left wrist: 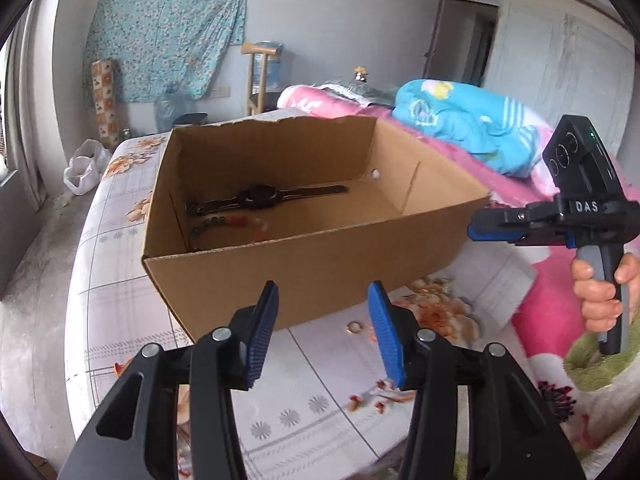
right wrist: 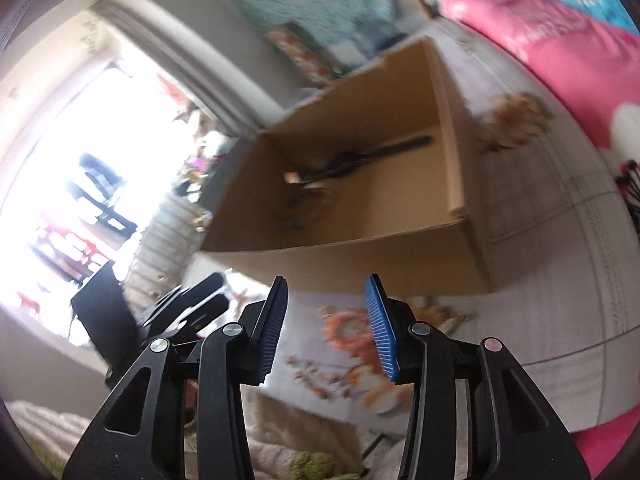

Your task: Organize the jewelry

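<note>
We have the bed (left wrist: 120,216) beneath both tongs, its flowered sheet spread out, and the cardboard box (left wrist: 304,280) stands on it just ahead of the left tongs (left wrist: 322,332), open at the top. The right tongs (right wrist: 326,328) reach toward the same box from its right side, held by a hand (left wrist: 600,292).

Inside the box, beyond our left tongs, lie a dark wristwatch (left wrist: 260,196) stretched flat and, nearer us, a beaded bracelet (left wrist: 224,226); so two pieces look already put away. One small ring (left wrist: 354,326) lies on the sheet outside the box, just beside the right-hand pad of the left tongs, and we judge it is what remains to collect.

Both tongs stand partly apart with nothing between the pads. Our right view is blurred, so smaller things there we cannot make out.
</note>
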A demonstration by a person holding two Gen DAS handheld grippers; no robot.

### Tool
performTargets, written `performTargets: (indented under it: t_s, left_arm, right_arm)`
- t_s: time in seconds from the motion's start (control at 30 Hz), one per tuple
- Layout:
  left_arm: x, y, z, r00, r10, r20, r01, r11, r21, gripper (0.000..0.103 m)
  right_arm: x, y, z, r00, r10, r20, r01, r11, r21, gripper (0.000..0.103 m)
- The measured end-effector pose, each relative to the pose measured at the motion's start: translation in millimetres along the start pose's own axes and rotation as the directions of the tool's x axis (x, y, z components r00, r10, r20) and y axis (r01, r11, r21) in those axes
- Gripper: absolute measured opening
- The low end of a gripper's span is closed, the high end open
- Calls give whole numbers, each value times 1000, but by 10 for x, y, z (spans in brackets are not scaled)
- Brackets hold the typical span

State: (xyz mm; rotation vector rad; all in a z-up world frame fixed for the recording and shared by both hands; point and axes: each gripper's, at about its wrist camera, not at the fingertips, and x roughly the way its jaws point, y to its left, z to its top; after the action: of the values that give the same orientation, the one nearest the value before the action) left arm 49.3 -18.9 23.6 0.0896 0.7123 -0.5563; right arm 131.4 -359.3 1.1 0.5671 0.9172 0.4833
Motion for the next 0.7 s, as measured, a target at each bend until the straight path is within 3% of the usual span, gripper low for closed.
performTargets:
  t_s: [0.17,0.33,0.5,0.7]
  left_arm:
    - [167,16,23,1000,10,-6,-10,999,-34,45]
    - [279,-219,-69,996,-79,-29,79,997,-10,45]
    - [581,-675,-200,982,-128,-142,147,980,133,45]
    - [891,-959,-284,968,-51,-247,119,956,270,45]
  right_arm:
    - [83,-121,180,999,-3,45,1,999,47,39]
    - [93,-221,114,997,32,63,-36,998,54,39]
    - [115,-331,-131,999,-4,38,2,998,58,39]
    - [118,-328,-262,997,-71,29,71,997,22,38]
